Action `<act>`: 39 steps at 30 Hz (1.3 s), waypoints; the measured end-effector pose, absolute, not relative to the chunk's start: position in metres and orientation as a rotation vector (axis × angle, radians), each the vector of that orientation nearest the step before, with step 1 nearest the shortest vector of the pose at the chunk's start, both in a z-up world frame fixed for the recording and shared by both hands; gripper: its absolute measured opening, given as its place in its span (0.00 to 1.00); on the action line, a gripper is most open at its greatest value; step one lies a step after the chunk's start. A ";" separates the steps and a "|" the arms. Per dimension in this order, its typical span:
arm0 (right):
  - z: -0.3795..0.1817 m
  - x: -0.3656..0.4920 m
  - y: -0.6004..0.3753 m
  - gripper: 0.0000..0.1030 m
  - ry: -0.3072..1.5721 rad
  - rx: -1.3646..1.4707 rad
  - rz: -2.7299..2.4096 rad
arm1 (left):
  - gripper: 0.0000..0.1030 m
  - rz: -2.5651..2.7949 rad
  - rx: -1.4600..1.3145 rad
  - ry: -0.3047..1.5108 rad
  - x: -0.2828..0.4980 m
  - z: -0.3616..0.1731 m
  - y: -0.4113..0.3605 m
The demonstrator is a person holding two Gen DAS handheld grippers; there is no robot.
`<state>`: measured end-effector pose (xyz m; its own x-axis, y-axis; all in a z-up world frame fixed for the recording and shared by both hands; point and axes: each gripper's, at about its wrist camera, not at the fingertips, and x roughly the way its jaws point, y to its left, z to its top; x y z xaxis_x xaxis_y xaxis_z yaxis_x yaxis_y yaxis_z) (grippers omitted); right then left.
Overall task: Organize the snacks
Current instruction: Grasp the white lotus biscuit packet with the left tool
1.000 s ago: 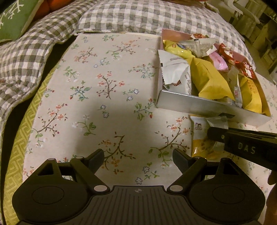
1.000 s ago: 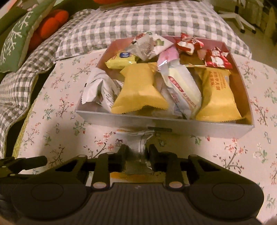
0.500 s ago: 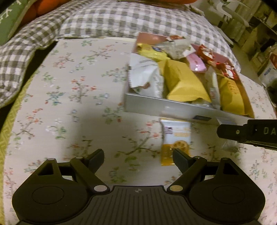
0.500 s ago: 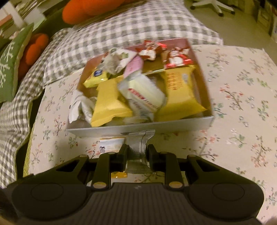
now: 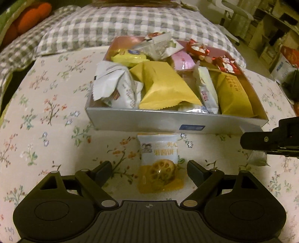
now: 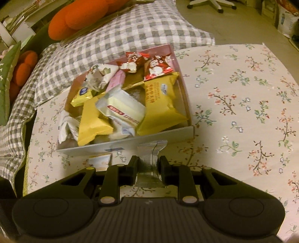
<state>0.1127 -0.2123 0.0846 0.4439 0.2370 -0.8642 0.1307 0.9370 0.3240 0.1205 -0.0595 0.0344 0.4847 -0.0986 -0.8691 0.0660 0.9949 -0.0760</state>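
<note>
A shallow silver box [image 5: 149, 121] full of several snack packets stands on the floral cloth; it also shows in the right wrist view [image 6: 168, 135]. A white and yellow snack packet [image 5: 160, 164] lies on the cloth just in front of the box, between the fingers of my open left gripper [image 5: 149, 171]. Its corner shows in the right wrist view [image 6: 100, 159]. My right gripper [image 6: 148, 165] is shut on a clear silvery packet [image 6: 151, 158], held above the cloth by the box's front right corner. The right gripper also shows at the right of the left wrist view [image 5: 271, 142].
The floral cloth [image 6: 243, 112] covers the surface. A grey checked cushion [image 5: 121, 28] lies behind the box. Orange cushions [image 6: 80, 15] and a green pillow [image 6: 7, 84] lie at the back left. Boxes and a chair stand on the floor at the far right.
My left gripper has swung right until the white and yellow packet lies between its fingers. My right gripper has lifted and moved right with the silvery packet.
</note>
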 end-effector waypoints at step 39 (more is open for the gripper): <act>0.091 0.105 -0.216 0.22 1.109 0.371 0.125 | 0.35 -0.169 0.118 0.941 0.099 0.076 -0.049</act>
<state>0.1051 -0.2157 0.0911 0.4455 0.2810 -0.8501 0.0851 0.9319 0.3526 0.0992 -0.0495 0.0757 0.5775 -0.0926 -0.8111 0.1950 0.9804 0.0268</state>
